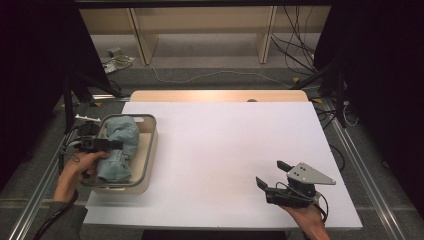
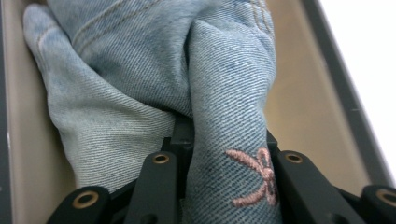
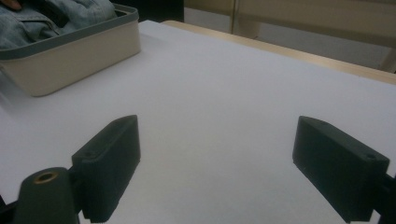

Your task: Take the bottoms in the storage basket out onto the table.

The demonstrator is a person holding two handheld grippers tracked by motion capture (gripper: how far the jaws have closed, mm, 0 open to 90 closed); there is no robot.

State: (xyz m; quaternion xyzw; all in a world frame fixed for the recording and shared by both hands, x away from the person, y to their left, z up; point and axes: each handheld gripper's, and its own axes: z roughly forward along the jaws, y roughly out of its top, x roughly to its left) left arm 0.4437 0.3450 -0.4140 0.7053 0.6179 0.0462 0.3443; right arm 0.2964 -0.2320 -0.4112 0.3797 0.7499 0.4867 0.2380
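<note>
So right now my left tool point(image 1: 112, 145) is clamped on a fold of the light blue denim jeans point(image 1: 119, 147), the bit with the little pink embroidered bow point(image 2: 254, 177) on it. The jeans are bunched up inside the beige rectangular plastic bin with the grey rim point(image 1: 150, 150), which sits at the left edge of the white tabletop point(image 1: 220, 150). My right tool point(image 1: 271, 176) hovers over the near right part of the tabletop with its jaws wide apart, nothing between them, well away from the bin.

What worries me: I've only got one fold pinched. Denim's heavy, so if I lift from here the rest could unroll, and the weight might drag the fold out of the jaws. The bin also looks light, and if the bundle catches on the rim, the whole bin could tip or slide off that left edge. Nothing is holding the bin down either.
</note>
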